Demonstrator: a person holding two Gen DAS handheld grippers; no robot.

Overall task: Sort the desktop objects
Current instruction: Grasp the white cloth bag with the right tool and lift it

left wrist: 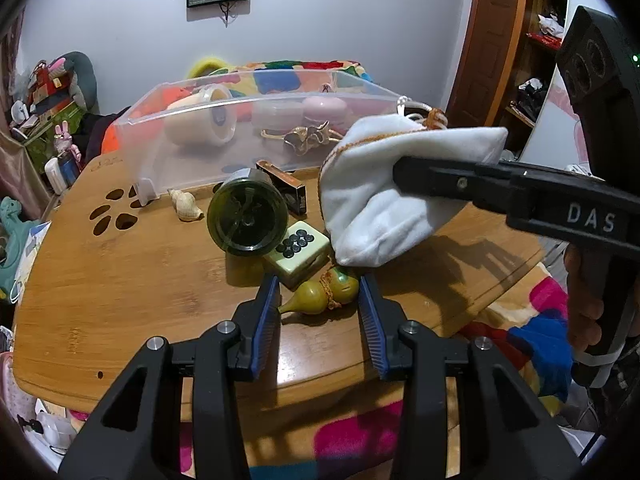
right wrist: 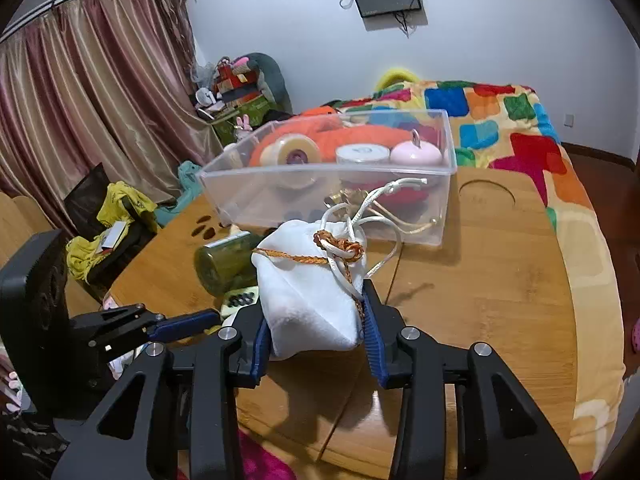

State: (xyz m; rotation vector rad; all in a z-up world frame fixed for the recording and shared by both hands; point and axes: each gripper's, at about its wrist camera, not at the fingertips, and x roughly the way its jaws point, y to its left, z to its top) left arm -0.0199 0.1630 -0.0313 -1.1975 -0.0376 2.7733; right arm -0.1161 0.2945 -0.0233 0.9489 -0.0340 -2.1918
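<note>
Clenched on a white drawstring pouch (right wrist: pixel 310 300), the right claw (right wrist: pixel 316 322) is held above the tabletop (right wrist: pixel 480 300), the pouch being pinched at its lower half between the blue pads while its cords and orange braid trail upward toward the clear plastic bin (right wrist: pixel 446 184). From the left wrist view the pouch (left wrist: pixel 384 200) is seen lifted off the wood, hanging over a mahjong tile (left wrist: pixel 302 250) and near a dark green jar (left wrist: pixel 248 216) lying on its side. The left claw (left wrist: pixel 320 300) is released, its jaws spread on either side of a small green gourd charm (left wrist: pixel 320 292) that rests on the tabletop; no contact with the pads can be made out, though the fisheye distortion makes this hard to settle.

The step in hand is judged to be the carrying of the pouch to the bin, where a tape roll, a round case and a pink item already lie. What is called for next is a forward and upward travel over the near wall of the bin, with the loose cords kept clear of the rim, and a release once the pouch is inside. The gourd appears to be lined up for a grasp by the left claw. A shell (left wrist: pixel 185 204) and a small dark box (left wrist: pixel 286 188) remain to be sorted.
</note>
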